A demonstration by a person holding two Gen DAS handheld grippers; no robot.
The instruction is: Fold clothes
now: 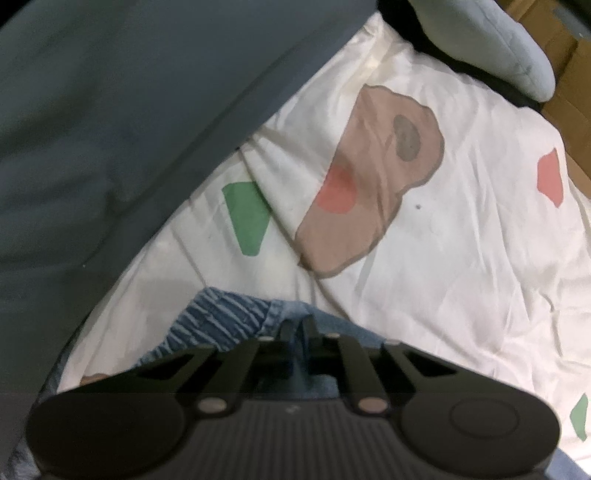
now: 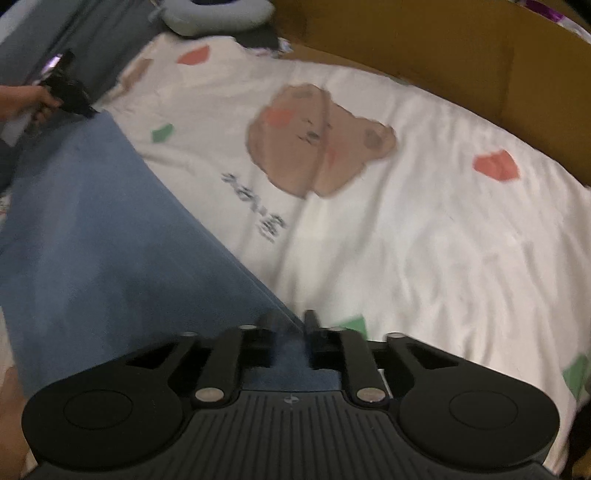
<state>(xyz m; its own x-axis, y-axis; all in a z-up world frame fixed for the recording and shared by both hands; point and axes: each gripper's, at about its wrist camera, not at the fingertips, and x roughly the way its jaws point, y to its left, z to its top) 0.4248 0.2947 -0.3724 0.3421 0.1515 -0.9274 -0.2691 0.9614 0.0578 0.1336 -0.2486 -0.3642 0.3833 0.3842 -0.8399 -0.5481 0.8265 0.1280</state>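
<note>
Blue denim, a pair of jeans [image 2: 96,236], lies stretched in a long band across a bed, over a white sheet [image 2: 424,240] printed with a brown bear [image 2: 314,144] and small red and green shapes. In the right wrist view the band runs from the near middle up to the far left.

The left claw [image 1: 297,326] points steeply down at one end of the jeans. Its fingers stand almost together, closed on a bunched fold of denim beside a ribbed, elastic-looking edge [image 1: 218,321]. In the right wrist view the same claw shows small at the far left, with a hand [image 2: 35,101] around its grip, at the far end of the denim.

The right claw [image 2: 290,321] sits at the near end. Its fingers stand a little apart with the edge of the jeans between them; the view is blurred, so I cannot tell whether the pads press on the cloth.

A grey-blue padded surface [image 1: 110,110] borders the bed on one side, a pale grey cushion [image 2: 218,16] lies at the far end, and brown cardboard [image 2: 461,62] stands along the other side.
</note>
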